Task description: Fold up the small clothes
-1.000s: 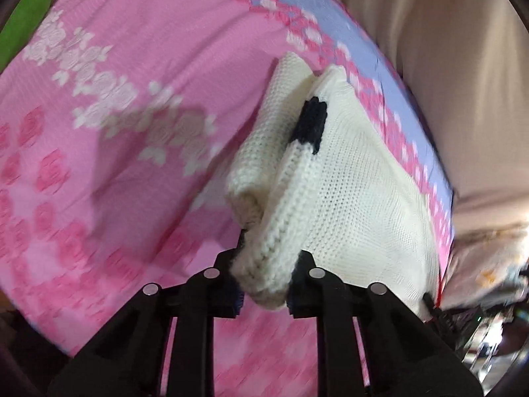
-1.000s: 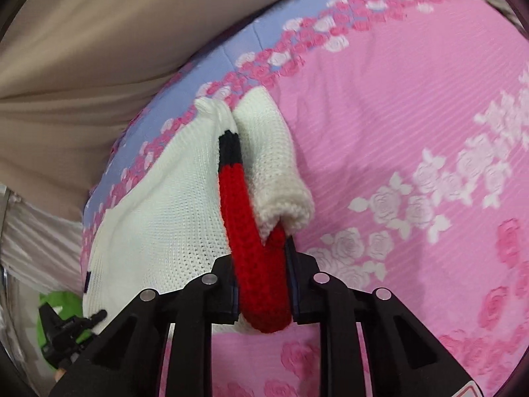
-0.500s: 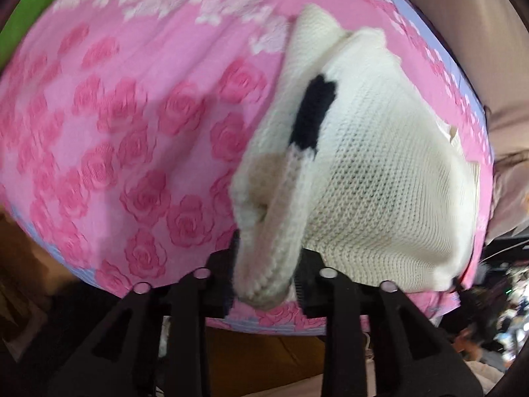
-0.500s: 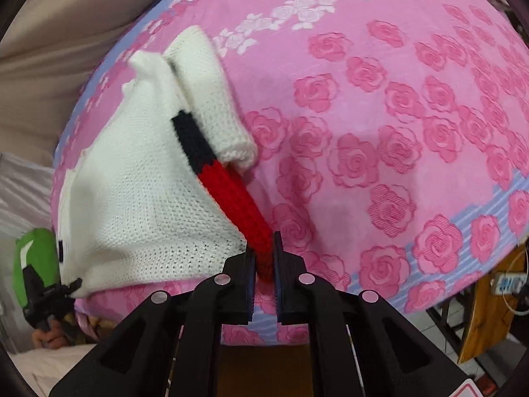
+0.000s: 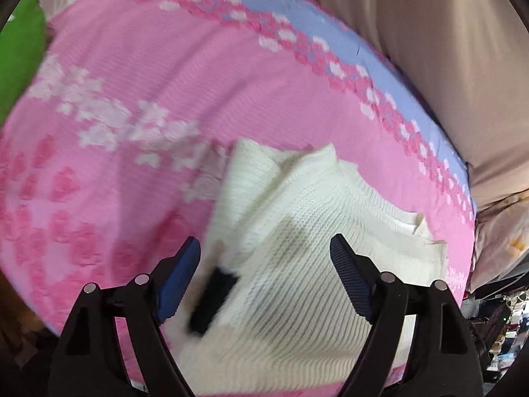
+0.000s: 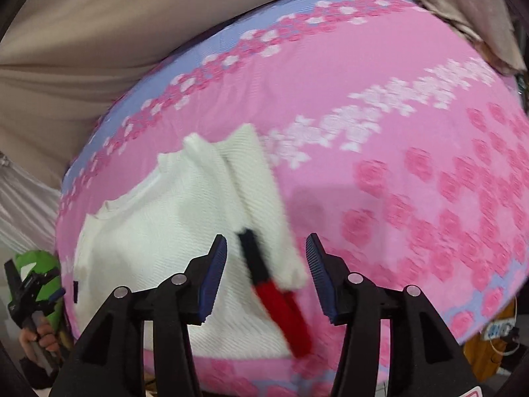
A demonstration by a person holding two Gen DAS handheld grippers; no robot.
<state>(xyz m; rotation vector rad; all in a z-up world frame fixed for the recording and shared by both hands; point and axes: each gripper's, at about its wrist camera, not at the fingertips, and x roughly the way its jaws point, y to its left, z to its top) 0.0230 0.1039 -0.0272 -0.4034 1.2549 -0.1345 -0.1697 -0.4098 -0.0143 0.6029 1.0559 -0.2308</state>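
Both your left claw and right claw have just opened wide, holding nothing, so the white sweater on the pink bed could spring open at its 6 o'clock edge if you bump it.
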